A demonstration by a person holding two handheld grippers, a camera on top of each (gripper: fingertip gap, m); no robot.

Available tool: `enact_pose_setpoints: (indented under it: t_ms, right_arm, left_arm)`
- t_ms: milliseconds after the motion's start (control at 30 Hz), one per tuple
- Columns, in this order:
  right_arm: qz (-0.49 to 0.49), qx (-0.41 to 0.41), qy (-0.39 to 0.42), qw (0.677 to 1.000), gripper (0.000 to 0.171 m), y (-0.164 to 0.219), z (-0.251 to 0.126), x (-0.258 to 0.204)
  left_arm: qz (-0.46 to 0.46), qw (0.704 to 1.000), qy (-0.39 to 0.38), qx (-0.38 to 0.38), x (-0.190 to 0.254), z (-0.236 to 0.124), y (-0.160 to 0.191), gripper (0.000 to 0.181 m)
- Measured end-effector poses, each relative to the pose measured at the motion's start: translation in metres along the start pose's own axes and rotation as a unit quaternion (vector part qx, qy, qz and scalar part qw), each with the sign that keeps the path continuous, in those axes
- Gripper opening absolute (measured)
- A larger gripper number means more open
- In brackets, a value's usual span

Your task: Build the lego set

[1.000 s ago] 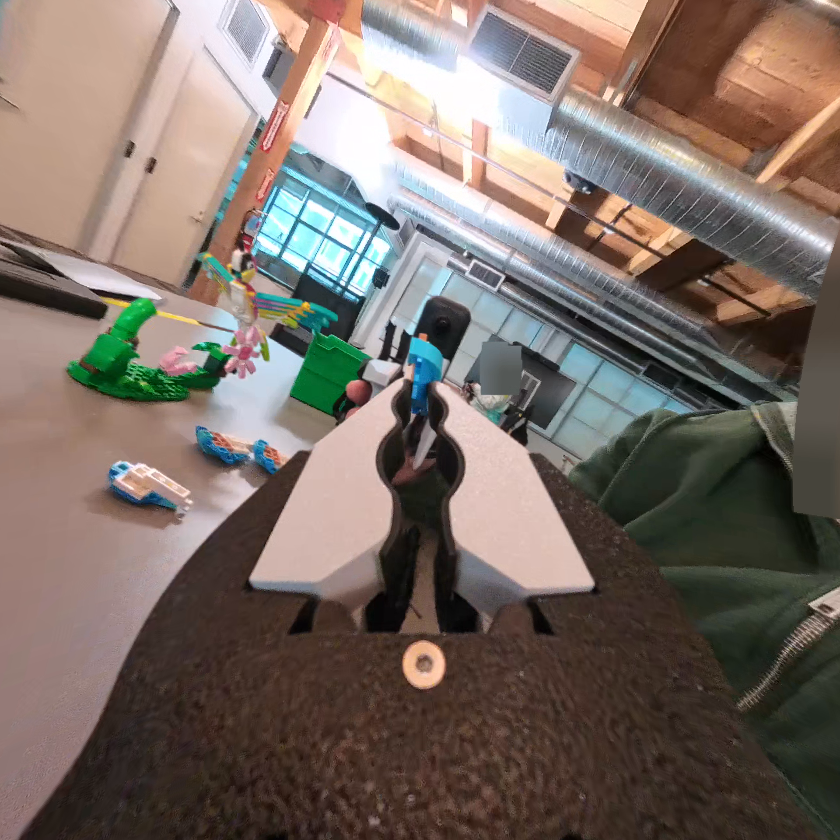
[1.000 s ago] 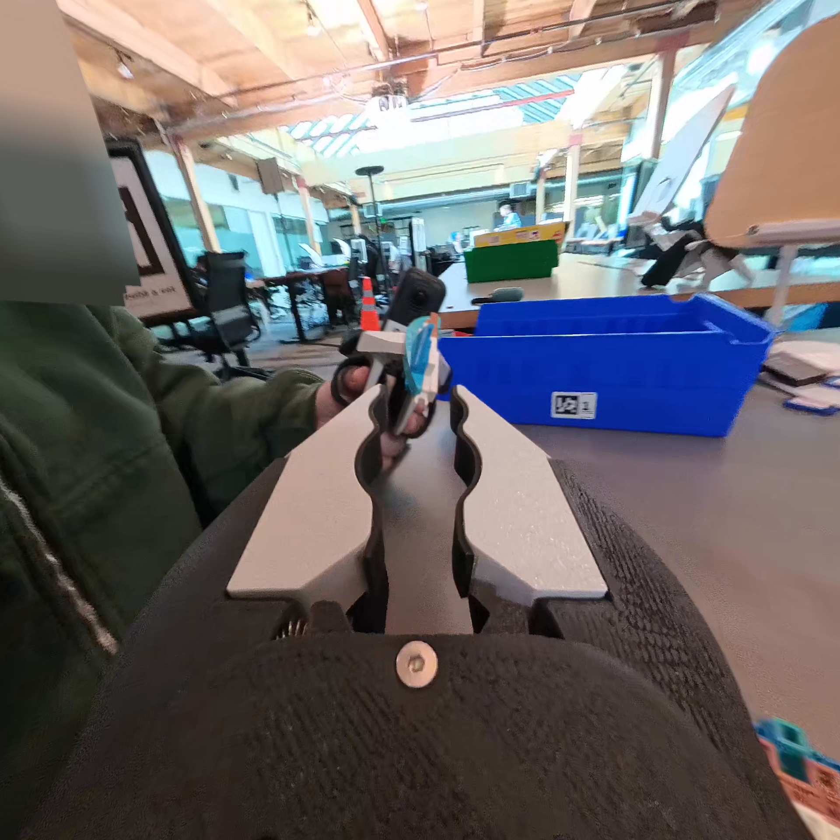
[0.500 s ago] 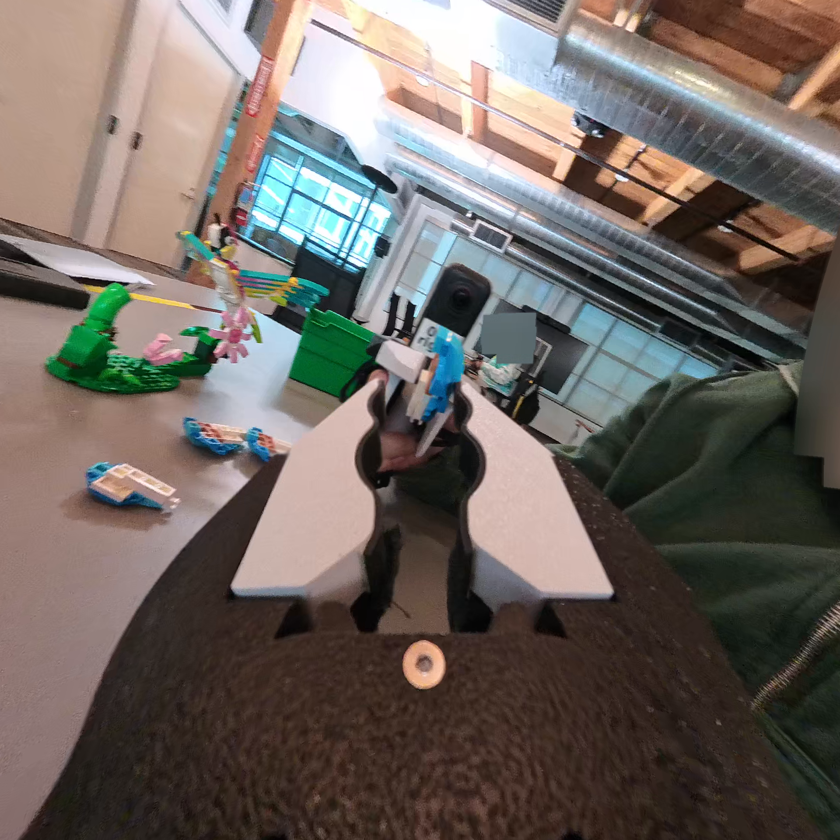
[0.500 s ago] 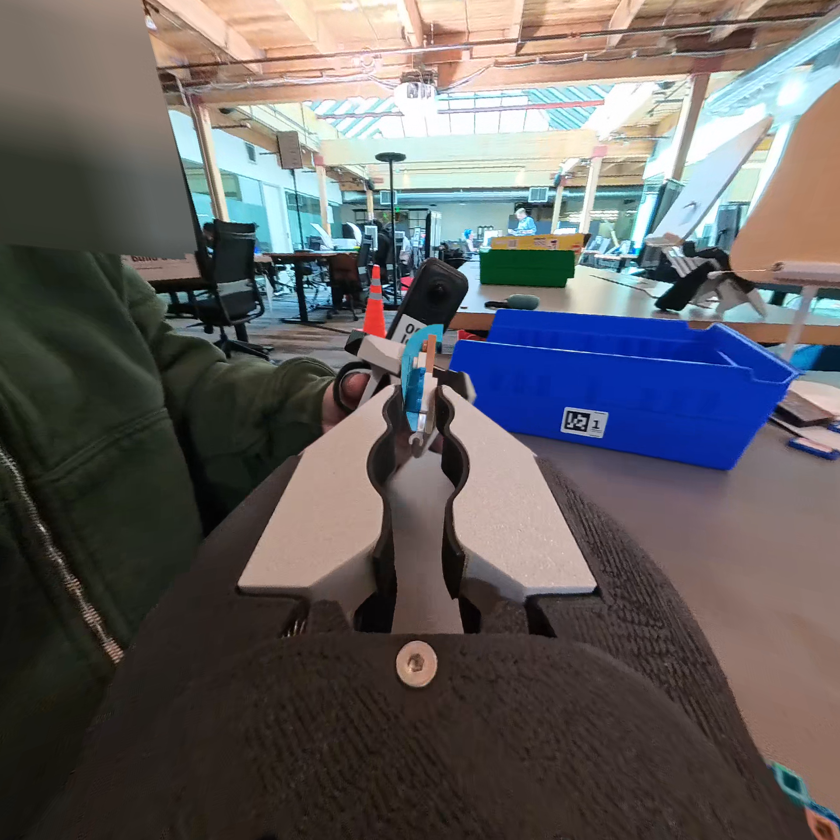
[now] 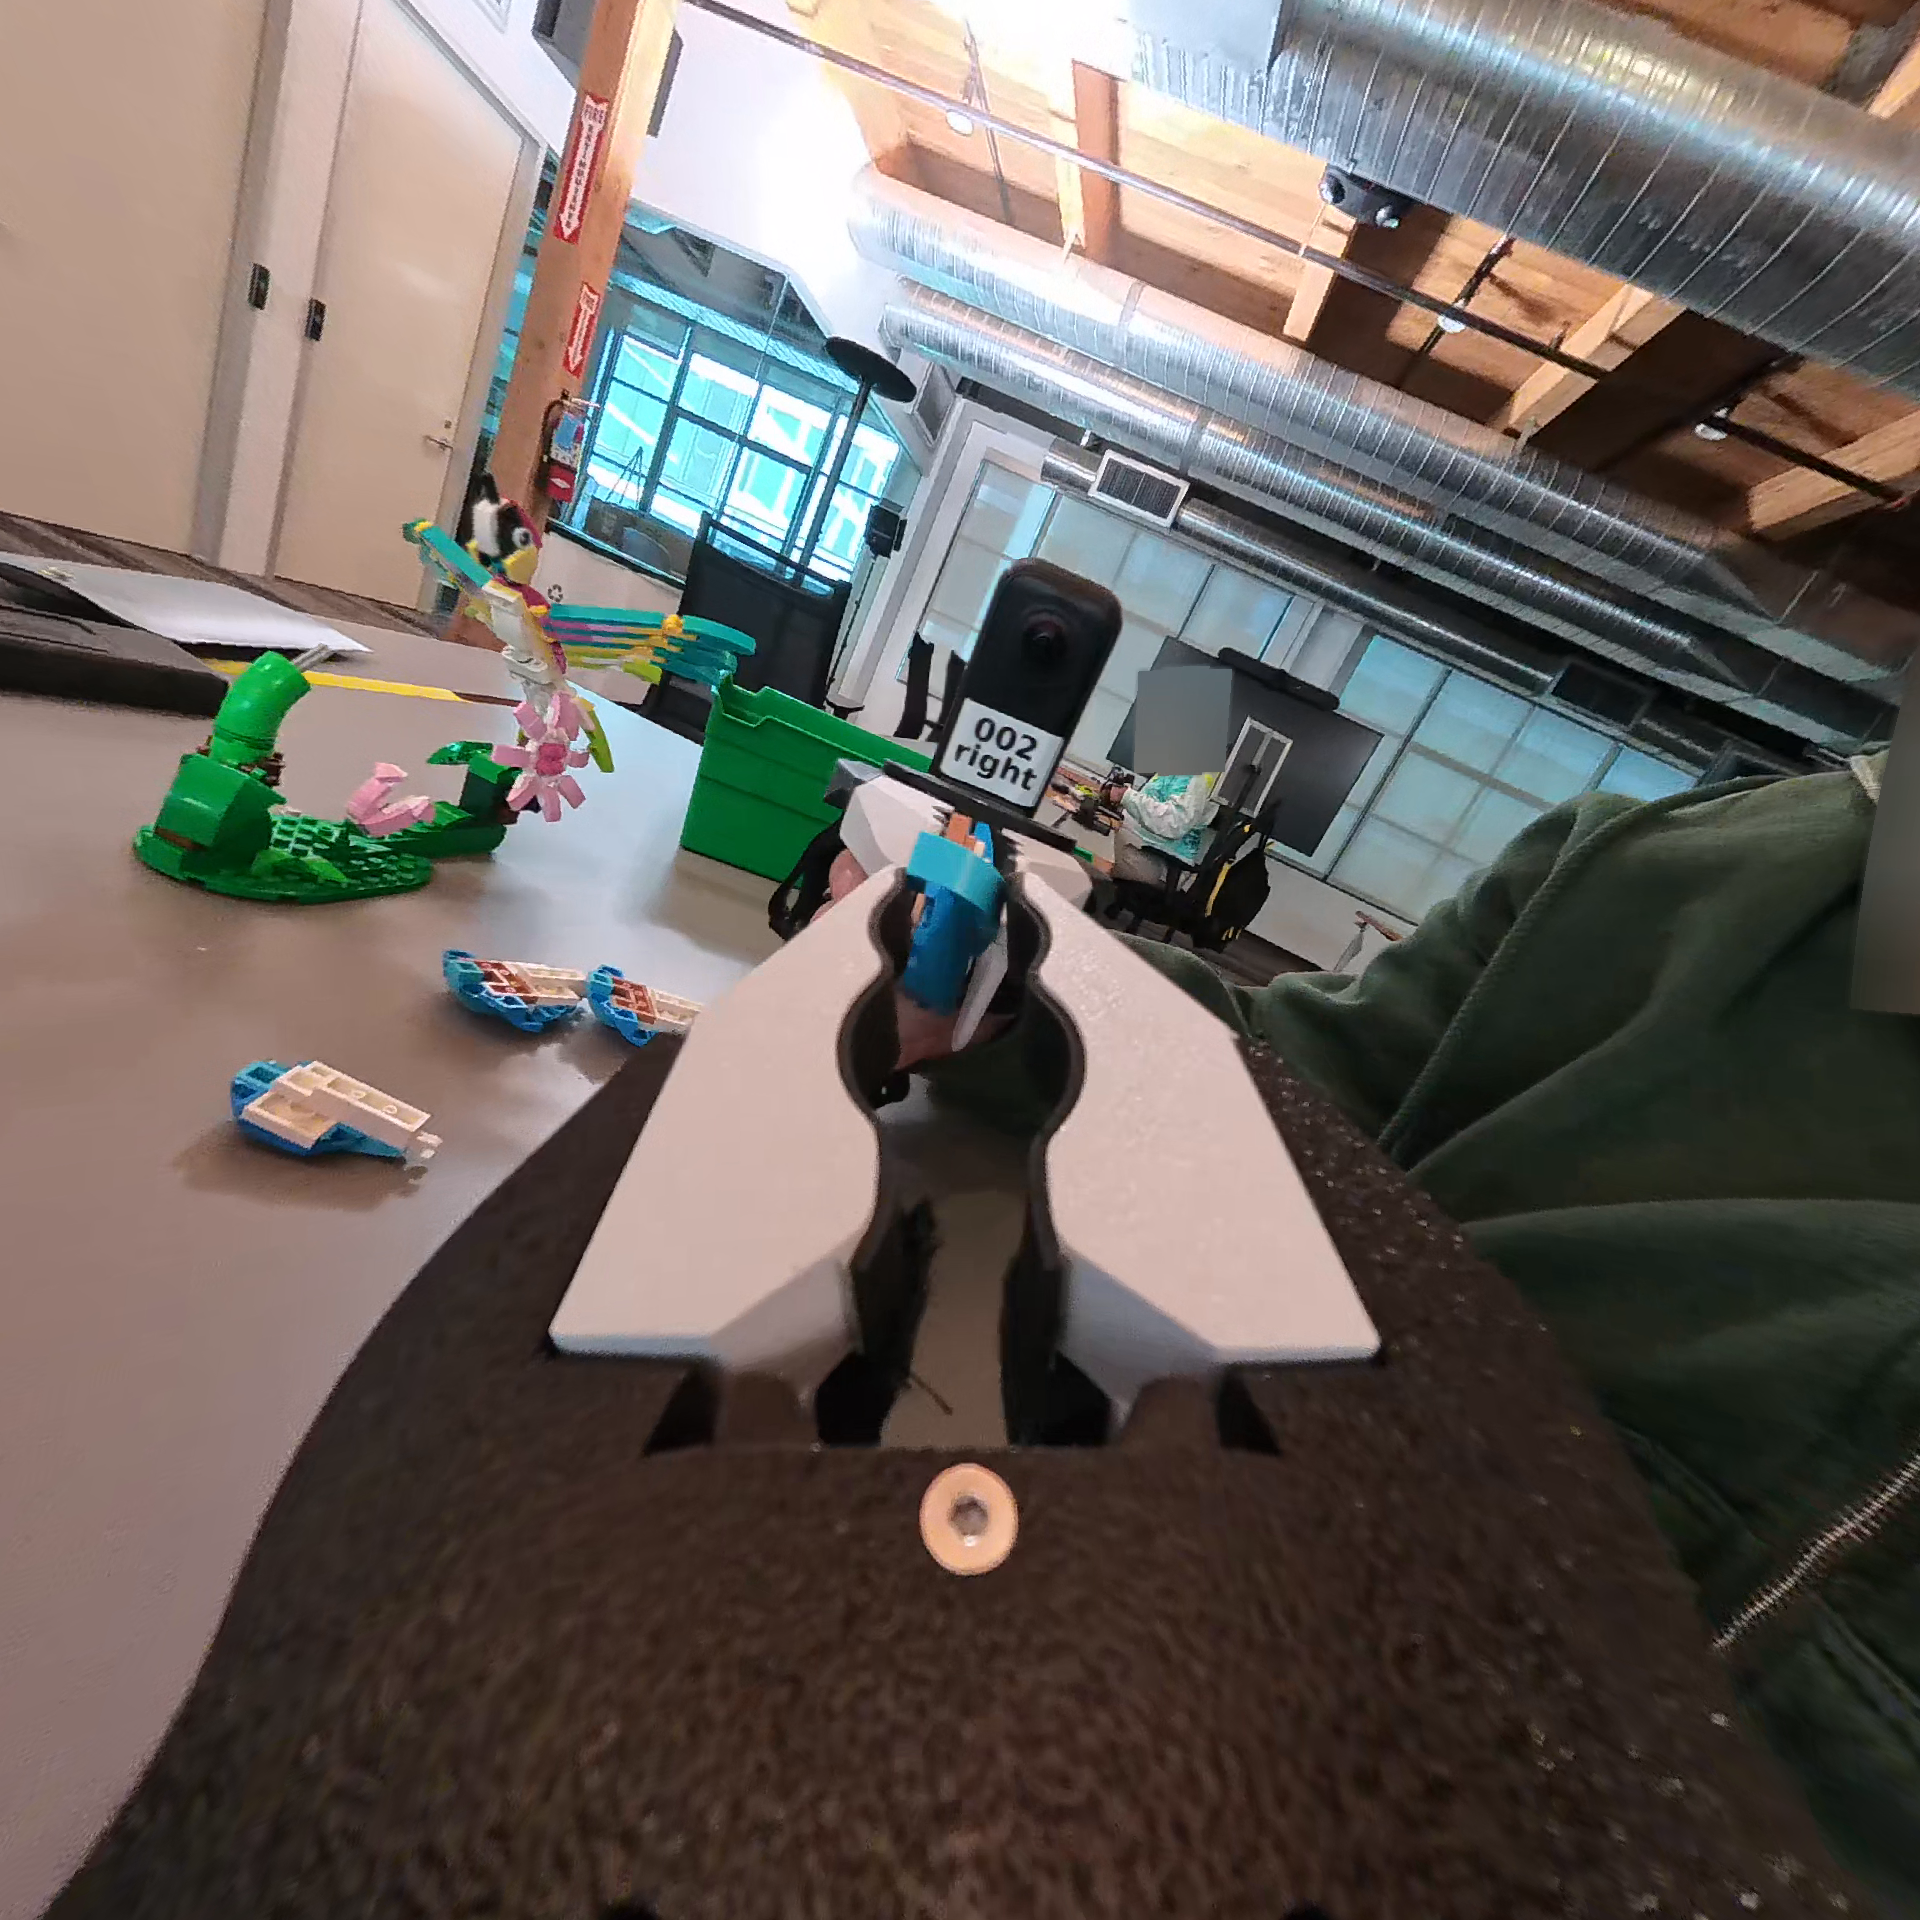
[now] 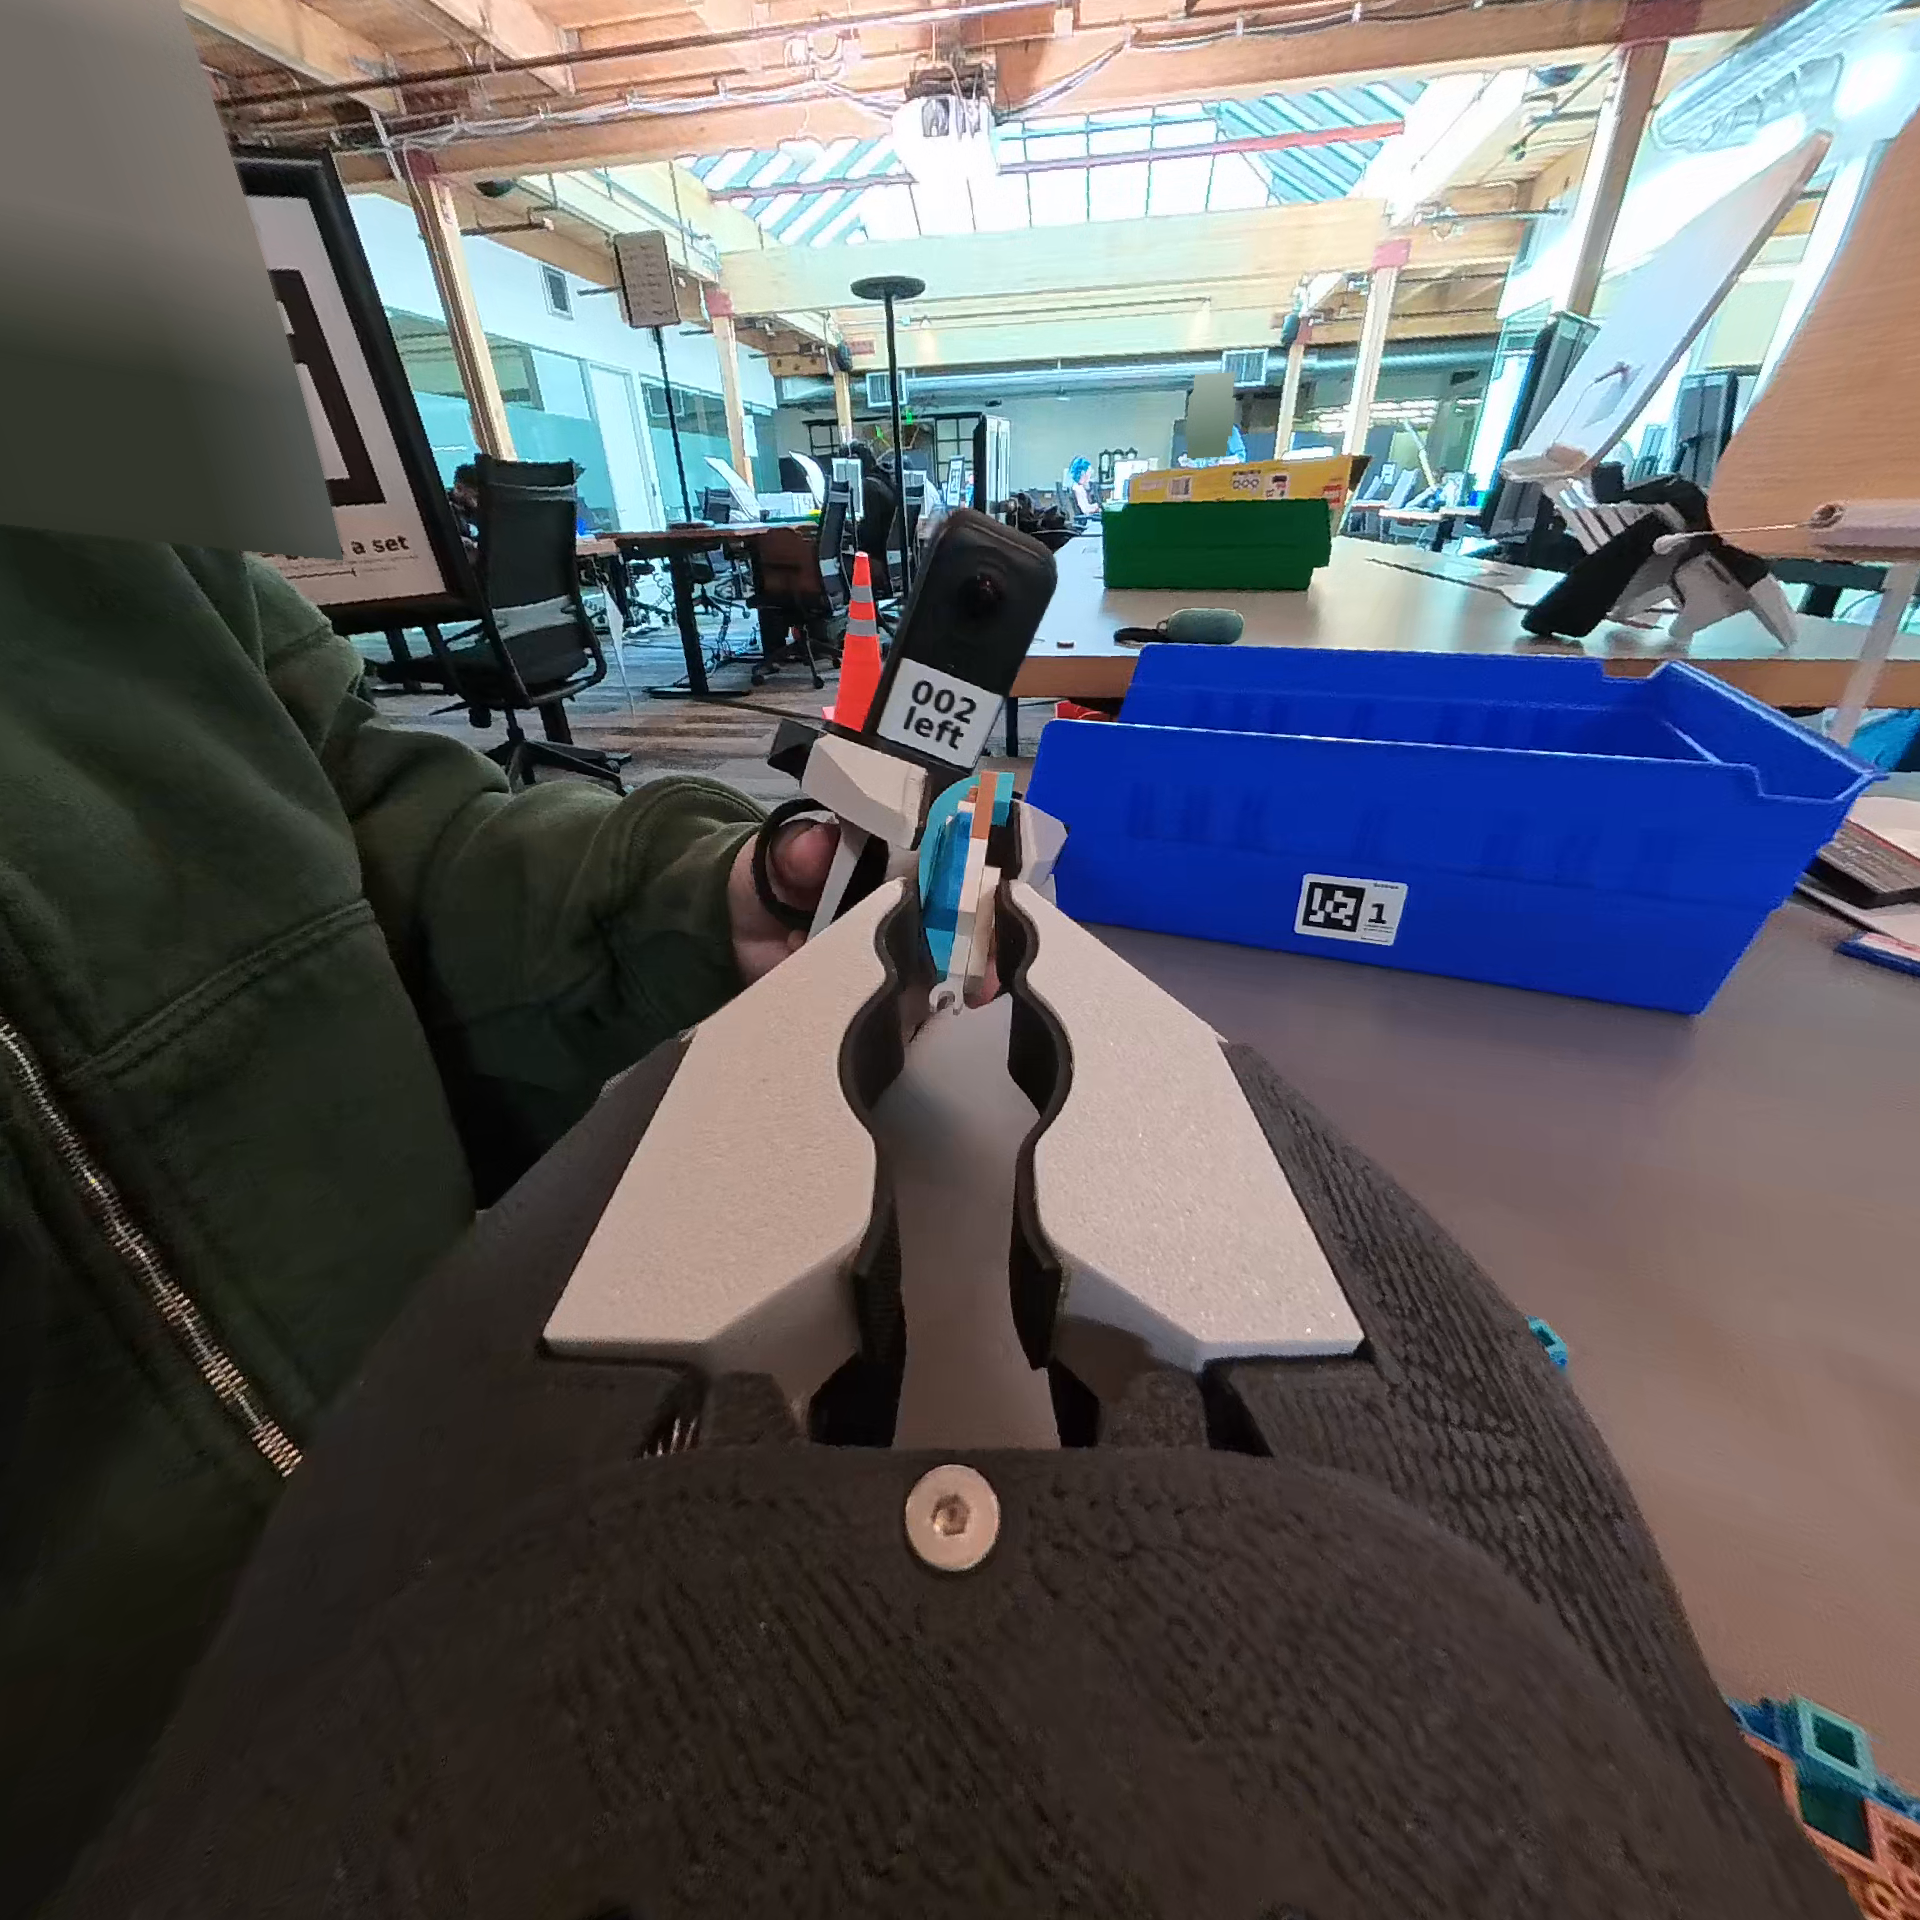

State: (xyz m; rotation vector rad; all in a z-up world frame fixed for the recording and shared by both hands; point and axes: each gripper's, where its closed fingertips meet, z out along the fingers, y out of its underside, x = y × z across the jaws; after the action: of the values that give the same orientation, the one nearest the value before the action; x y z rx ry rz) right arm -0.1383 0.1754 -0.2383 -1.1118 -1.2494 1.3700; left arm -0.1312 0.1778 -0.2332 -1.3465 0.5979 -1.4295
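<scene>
- Far left in the left wrist view, a green brick base (image 5: 281,842) with a curved green stalk and pink flowers stands on the grey table (image 5: 125,1299); a colourful brick bird (image 5: 520,613) with teal and pink wings is perched above it.
- Nearer, a blue-and-white brick piece (image 5: 327,1112) lies flat on the table, well apart from the base.
- Just to its right, two small blue, white and brown brick pieces (image 5: 566,994) lie side by side.
- A green bin (image 5: 774,790) stands behind them.
- In the middle, the left gripper (image 5: 951,920) has its jaws drawn close about a blue brick assembly (image 5: 945,930), pinching it at the fingertips, raised above the table.
- The right gripper (image 6: 956,925) faces it from the other side; its jaws close on the same blue brick assembly (image 6: 961,894), which stands upright between the two tools.
- In the right wrist view a hand (image 6: 779,904) in a dark green sleeve (image 6: 540,914) holds the left tool's handle.
- To the right, a blue bin (image 6: 1455,821) with a square coded sticker rests on the table, near but apart from the grippers.
- At the lower right edge, a teal and orange brick piece (image 6: 1839,1797) shows partly.
</scene>
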Motion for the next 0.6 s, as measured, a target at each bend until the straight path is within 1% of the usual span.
enact_pose_setpoints:
  t_ms: [133,233,300,333,433,500,600]
  right_arm:
    - [-0.013,-0.002,0.015,1.0,0.012,0.001,0.0,0.003]
    - [-0.07,-0.009,0.052,0.996,0.02,0.0,-0.001,0.009]
    - [-0.103,-0.029,0.057,0.993,0.016,0.005,0.0,0.007]
    - [-0.118,-0.038,0.065,0.99,0.011,0.007,0.001,0.008]
    - [-0.16,-0.058,0.081,0.982,0.01,0.011,0.001,0.01]
    - [-0.216,-0.074,0.107,0.968,0.009,0.011,0.001,0.013]
    - [-0.324,-0.11,0.154,0.927,0.009,0.01,0.001,0.016]
  left_arm:
    - [0.019,1.0,-0.014,-0.008,-0.003,-0.001,0.0,0.013]
    - [0.046,0.998,-0.044,-0.028,-0.01,-0.003,0.004,0.012]
    - [0.054,0.996,-0.052,-0.039,-0.012,-0.003,0.007,0.012]
    - [0.059,0.996,-0.057,-0.044,-0.014,-0.003,0.008,0.012]
    - [0.078,0.993,-0.073,-0.056,-0.017,-0.004,0.01,0.012]
    - [0.099,0.989,-0.092,-0.06,-0.019,-0.004,0.009,0.012]
    - [0.11,0.986,-0.115,-0.054,-0.022,-0.004,0.006,0.012]
